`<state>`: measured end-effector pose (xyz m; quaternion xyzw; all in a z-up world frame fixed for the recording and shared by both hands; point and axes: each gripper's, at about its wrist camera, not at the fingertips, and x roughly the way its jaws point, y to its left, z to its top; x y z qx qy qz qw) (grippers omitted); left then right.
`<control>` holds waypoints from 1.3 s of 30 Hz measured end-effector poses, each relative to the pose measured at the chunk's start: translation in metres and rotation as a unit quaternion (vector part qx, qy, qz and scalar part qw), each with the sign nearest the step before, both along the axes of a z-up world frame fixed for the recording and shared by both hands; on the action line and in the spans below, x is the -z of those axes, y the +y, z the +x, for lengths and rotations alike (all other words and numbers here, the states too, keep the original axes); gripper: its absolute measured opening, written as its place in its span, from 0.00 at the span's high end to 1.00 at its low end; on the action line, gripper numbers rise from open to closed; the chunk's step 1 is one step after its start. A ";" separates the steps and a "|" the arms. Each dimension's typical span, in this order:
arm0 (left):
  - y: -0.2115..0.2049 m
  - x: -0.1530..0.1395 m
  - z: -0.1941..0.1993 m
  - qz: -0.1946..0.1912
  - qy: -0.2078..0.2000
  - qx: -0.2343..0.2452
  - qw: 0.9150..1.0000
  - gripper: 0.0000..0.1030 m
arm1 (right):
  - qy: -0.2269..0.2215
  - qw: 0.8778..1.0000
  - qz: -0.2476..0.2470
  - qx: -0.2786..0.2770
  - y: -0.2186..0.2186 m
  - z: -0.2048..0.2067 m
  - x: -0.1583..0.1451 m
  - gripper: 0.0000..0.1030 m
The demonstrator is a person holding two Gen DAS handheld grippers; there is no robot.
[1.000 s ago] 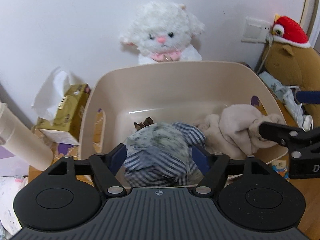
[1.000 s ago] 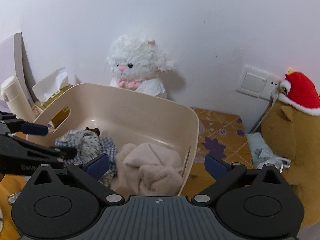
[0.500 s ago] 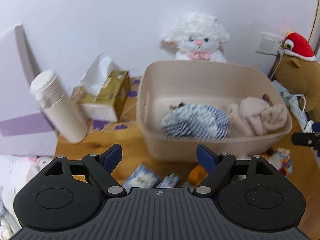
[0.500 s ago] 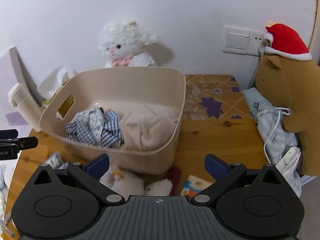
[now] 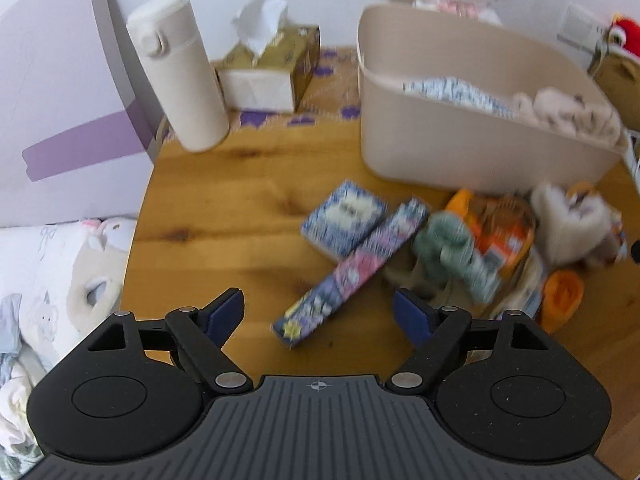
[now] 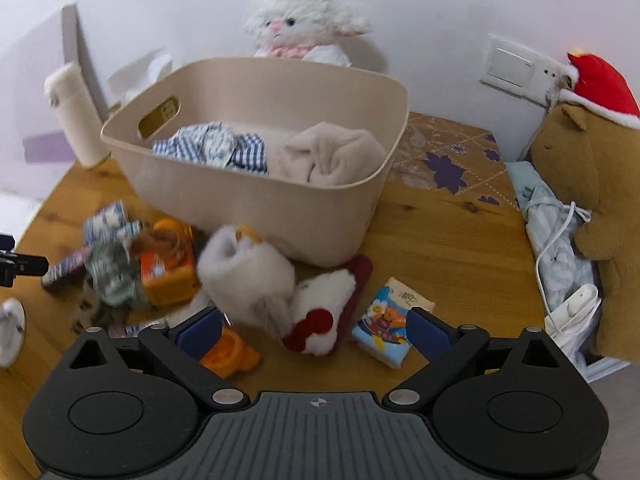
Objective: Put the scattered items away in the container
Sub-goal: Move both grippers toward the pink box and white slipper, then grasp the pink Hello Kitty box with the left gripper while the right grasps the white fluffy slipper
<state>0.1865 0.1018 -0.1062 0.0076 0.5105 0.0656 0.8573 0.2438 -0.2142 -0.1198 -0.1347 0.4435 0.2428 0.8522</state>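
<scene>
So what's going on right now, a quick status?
Left gripper and right gripper open, empty. Beige bin holds two cloths; small items scattered before it. Nothing in the way.

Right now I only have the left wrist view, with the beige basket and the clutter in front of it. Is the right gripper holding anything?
Observer: No. The right gripper is open and empty, pointing down at a white-and-red plush.
Operator: Anything at that end of the pile that I cannot see?
Observer: A small cartoon-printed packet lies flat on the table, right beside that plush.
Operator: And further right, past the pile?
Observer: A white charger and cable lie on light-blue cloth beside a brown plush, apart from the pile.
</scene>
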 end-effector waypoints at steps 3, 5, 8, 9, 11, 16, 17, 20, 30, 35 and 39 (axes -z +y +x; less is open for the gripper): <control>-0.003 0.011 0.000 0.014 0.013 0.012 1.000 0.19 | -0.010 1.000 -0.012 -0.016 0.004 -0.002 0.002 0.03; -0.006 0.018 0.003 0.035 0.019 0.026 0.999 0.19 | -0.016 0.999 -0.020 -0.028 0.008 -0.001 0.003 0.03; -0.013 0.028 0.007 0.063 0.024 0.050 0.996 0.19 | -0.020 0.998 -0.024 -0.047 0.013 0.002 0.005 0.03; -0.014 0.031 0.009 0.067 0.025 0.056 0.996 0.19 | -0.021 0.998 -0.024 -0.058 0.015 0.002 0.006 0.03; -0.017 0.035 0.014 0.069 0.028 0.062 0.995 0.19 | -0.026 0.997 -0.031 -0.069 0.020 0.003 0.007 0.04; -0.016 0.045 0.028 0.065 0.035 0.056 0.996 0.19 | -0.038 0.993 -0.055 -0.101 0.034 0.007 0.013 0.05; -0.015 0.047 0.031 0.062 0.036 0.055 0.996 0.19 | -0.038 0.992 -0.061 -0.108 0.037 0.008 0.015 0.05; -0.013 0.053 0.039 0.053 0.042 0.057 0.996 0.19 | -0.031 0.989 -0.075 -0.125 0.046 0.012 0.024 0.05; -0.005 0.065 0.060 0.022 0.052 0.055 0.997 0.23 | -0.014 0.988 -0.082 -0.132 0.063 0.019 0.046 0.16; -0.002 0.066 0.059 -0.016 0.046 0.058 0.997 0.43 | -0.014 0.988 -0.076 -0.137 0.066 0.020 0.048 0.26; -0.010 0.065 0.058 -0.028 0.045 0.068 0.996 0.71 | 0.024 0.988 -0.061 -0.140 0.065 0.024 0.051 0.73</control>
